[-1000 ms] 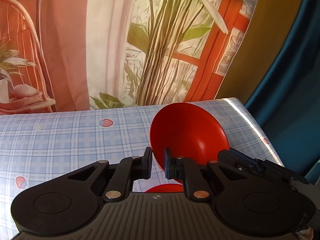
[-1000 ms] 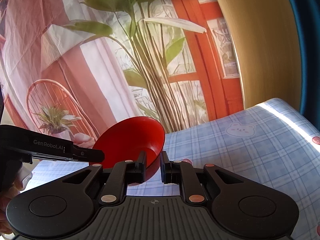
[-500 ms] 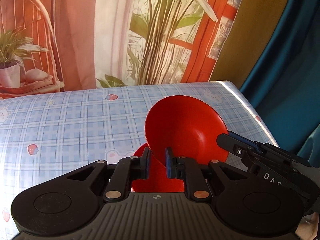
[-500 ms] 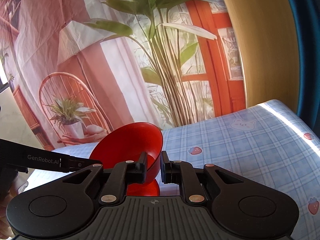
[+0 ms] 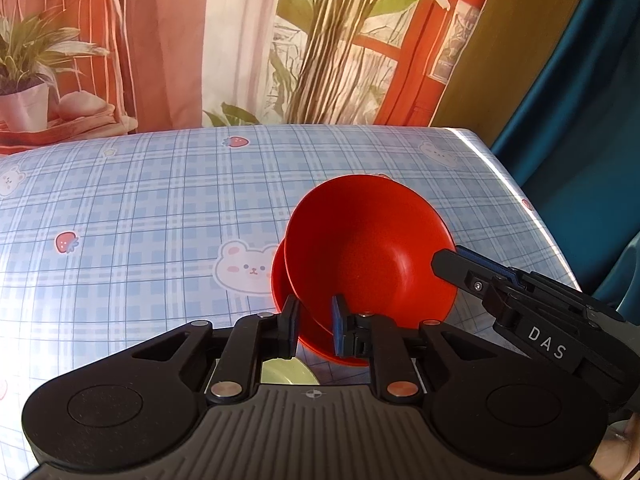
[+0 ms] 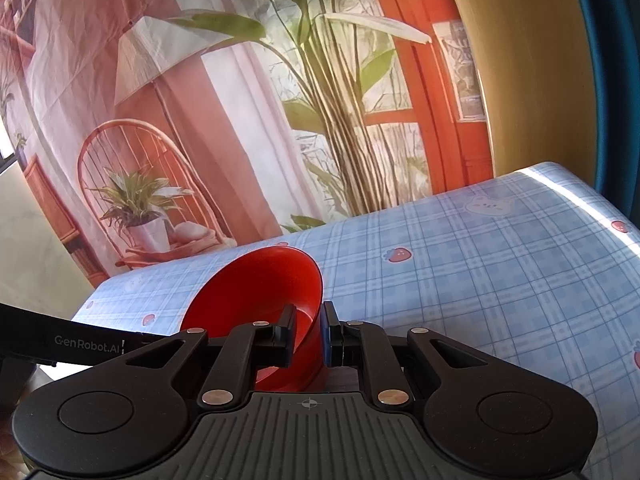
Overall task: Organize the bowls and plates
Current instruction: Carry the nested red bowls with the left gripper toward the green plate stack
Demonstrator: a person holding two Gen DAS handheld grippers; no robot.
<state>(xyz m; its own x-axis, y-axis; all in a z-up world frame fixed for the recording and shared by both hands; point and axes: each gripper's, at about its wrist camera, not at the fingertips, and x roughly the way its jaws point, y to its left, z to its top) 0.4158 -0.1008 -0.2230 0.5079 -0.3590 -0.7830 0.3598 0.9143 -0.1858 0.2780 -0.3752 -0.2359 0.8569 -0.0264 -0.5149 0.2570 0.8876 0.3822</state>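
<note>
Bowl (image 5: 368,252): glossy red, tilted, near table's (image 5: 140,208) far right corner.
Second red bowl (image 5: 280,280): underneath.
Left gripper (image 5: 314,328): jaws slightly apart around near rim.
Right gripper (image 6: 310,332): pinching rim.

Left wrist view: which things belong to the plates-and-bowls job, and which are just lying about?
Job:
- tilted red plastic bowl, gripped by left tongs and right tongs
- second red bowl under it
- pale green plate edge, mostly hidden

Lying about:
- blue checked tablecloth
- printed plant backdrop
- teal curtain
</note>
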